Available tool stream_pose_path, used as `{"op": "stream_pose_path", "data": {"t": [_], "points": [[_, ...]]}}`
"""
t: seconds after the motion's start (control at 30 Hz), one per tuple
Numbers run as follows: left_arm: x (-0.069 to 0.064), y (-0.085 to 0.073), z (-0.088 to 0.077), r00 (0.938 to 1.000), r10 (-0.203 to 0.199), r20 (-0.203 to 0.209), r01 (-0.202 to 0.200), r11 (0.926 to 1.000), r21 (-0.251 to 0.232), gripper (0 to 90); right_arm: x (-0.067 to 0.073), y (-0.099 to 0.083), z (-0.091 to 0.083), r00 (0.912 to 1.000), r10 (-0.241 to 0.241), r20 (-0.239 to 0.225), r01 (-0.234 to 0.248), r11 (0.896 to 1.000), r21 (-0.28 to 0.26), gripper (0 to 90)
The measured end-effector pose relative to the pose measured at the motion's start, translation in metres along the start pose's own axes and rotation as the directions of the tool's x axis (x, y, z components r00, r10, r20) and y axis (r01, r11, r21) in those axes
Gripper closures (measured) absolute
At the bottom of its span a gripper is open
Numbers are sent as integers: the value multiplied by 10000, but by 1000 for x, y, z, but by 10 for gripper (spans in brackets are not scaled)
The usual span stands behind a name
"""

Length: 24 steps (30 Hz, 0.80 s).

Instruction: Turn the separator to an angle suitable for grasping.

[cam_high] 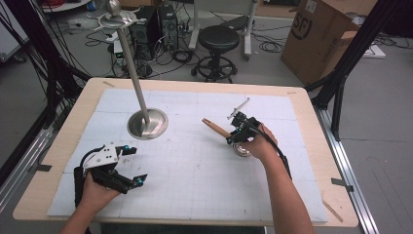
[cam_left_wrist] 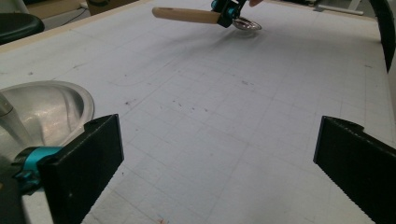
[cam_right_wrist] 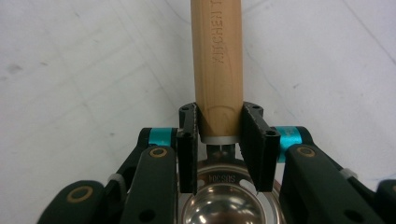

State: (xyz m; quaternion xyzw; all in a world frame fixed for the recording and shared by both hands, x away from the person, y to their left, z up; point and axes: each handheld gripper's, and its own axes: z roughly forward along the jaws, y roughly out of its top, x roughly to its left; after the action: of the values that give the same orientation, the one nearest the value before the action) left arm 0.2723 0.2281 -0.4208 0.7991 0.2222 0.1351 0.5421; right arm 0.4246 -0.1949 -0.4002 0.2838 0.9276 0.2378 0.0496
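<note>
The right claw [cam_right_wrist: 219,154] clamps a ladle [cam_high: 220,130] by its wooden handle above the desk [cam_high: 311,161]; the left claw [cam_high: 130,165] gapes wide, holding nothing.

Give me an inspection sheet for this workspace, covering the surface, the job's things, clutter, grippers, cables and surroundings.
Surface: wooden table covered by a white gridded mat with faint scuffs and specks.
Job's things: wooden-handled utensil with a round metal bowl end, lifted at an angle; metal stand, a round base with a tall pole and hooks on top, at the mat's far left.
Clutter: small wooden strip at the table's near right edge.
Grippers: left gripper open, holding nothing, above the mat; right gripper shut on the utensil's handle near the metal end.
Cables: black cable runs along the right forearm; tangled cables on the floor beyond.
Surroundings: black stool, cardboard box, computer towers.
</note>
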Motion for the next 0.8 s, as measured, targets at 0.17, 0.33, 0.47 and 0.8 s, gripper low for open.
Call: {"op": "stream_pose_path", "data": {"t": [0.17, 0.33, 0.47, 0.8], "points": [[0, 0, 0, 10000, 6, -13, -6, 10000, -10, 21, 1, 0, -9, 9998, -88, -189, 75, 9975, -699, 694], [0, -1, 0, 10000, -24, 0, 24, 10000, 0, 21, 2, 0, -22, 9990, -197, -403, 136, 9893, -1451, 693], [2, -1, 2, 10000, -19, 57, 19, 10000, -18, 21, 3, -2, -32, 9990, -169, -415, 86, 9815, -1915, 693], [6, -1, 8, 9996, -130, 270, 135, 9998, -175, 21, 10, -3, -46, 9978, -370, -550, 205, 9613, -2747, 694]]}}
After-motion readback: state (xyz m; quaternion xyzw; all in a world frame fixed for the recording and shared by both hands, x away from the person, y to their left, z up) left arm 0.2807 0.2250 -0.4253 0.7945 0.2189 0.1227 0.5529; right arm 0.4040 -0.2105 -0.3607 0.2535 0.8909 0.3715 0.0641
